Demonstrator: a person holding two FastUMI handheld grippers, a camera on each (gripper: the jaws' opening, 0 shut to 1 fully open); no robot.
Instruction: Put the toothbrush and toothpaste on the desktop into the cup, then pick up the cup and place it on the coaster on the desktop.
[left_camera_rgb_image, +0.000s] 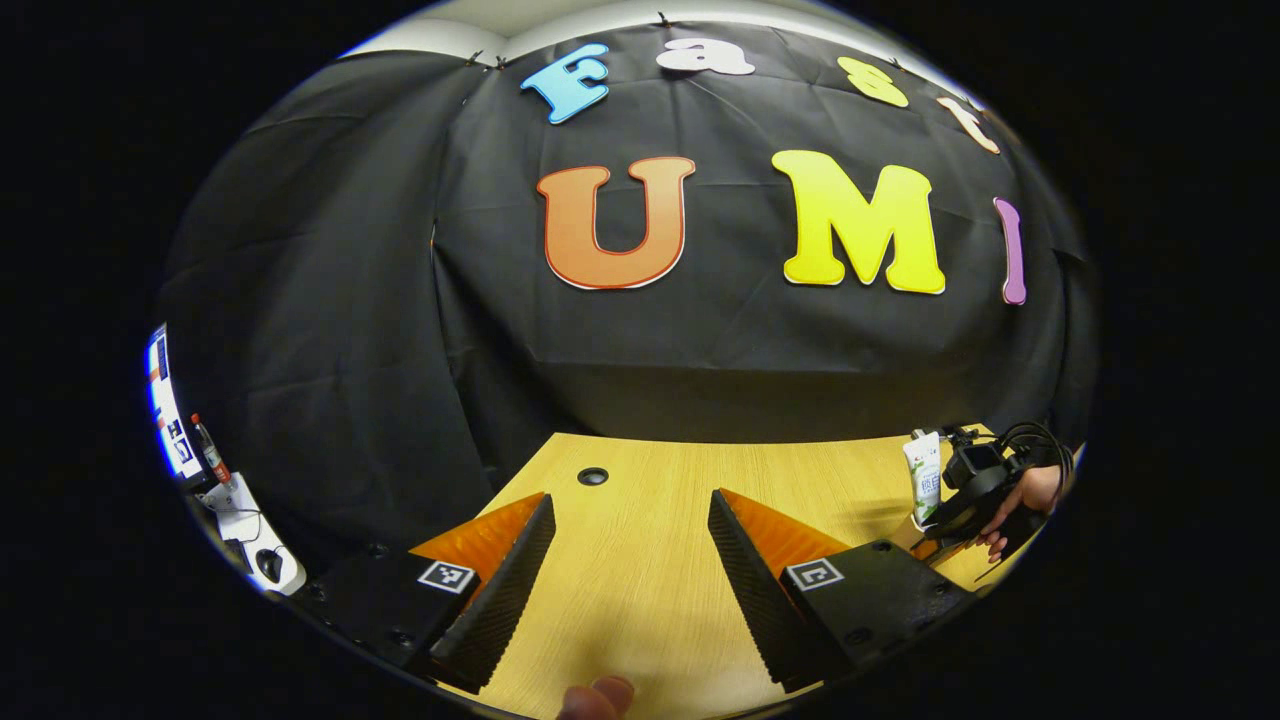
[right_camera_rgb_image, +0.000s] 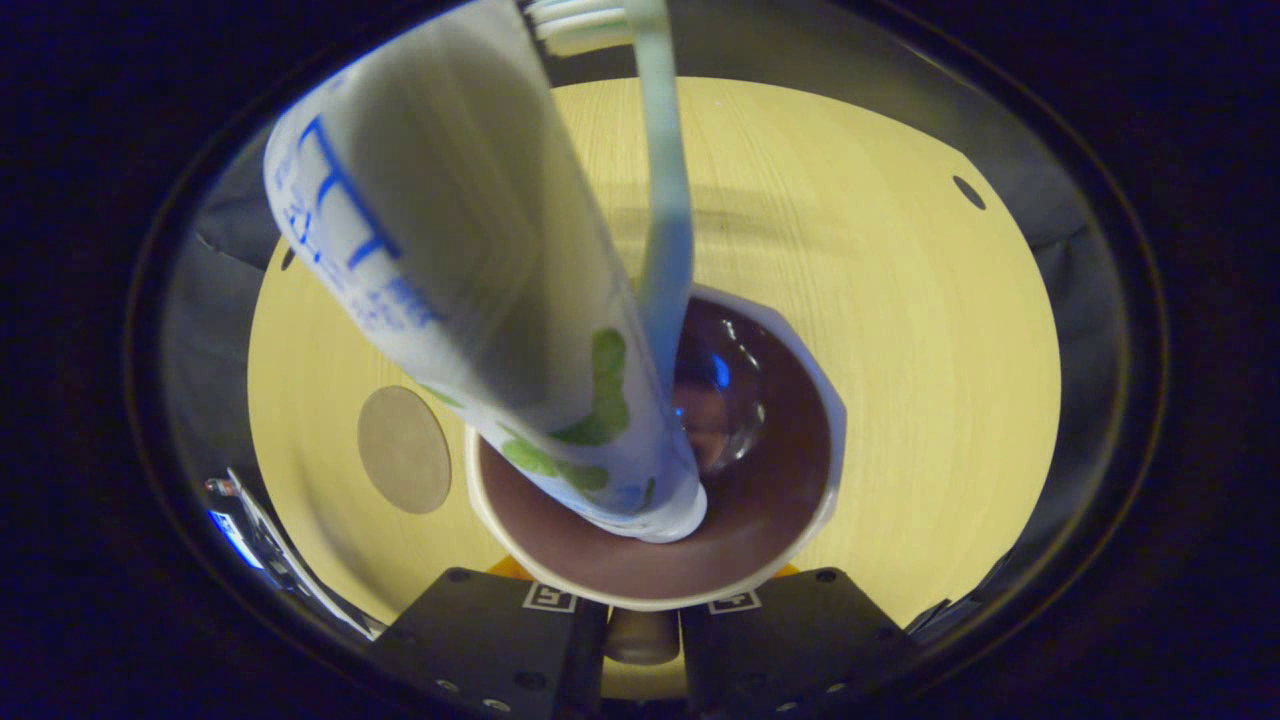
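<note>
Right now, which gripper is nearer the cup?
Right. The right gripper is at the cup, its rim right above the fingers, seemingly gripped. The left gripper is open over bare table, well apart from the cup.

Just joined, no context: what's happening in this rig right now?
The toothpaste and toothbrush already stand in the cup. The right gripper looks down into the cup from close above, its fingers at the near rim, though whether they pinch it is unclear. The coaster lies bare on the desk beside the cup. The left gripper is open over the desk, holding nothing.
</note>
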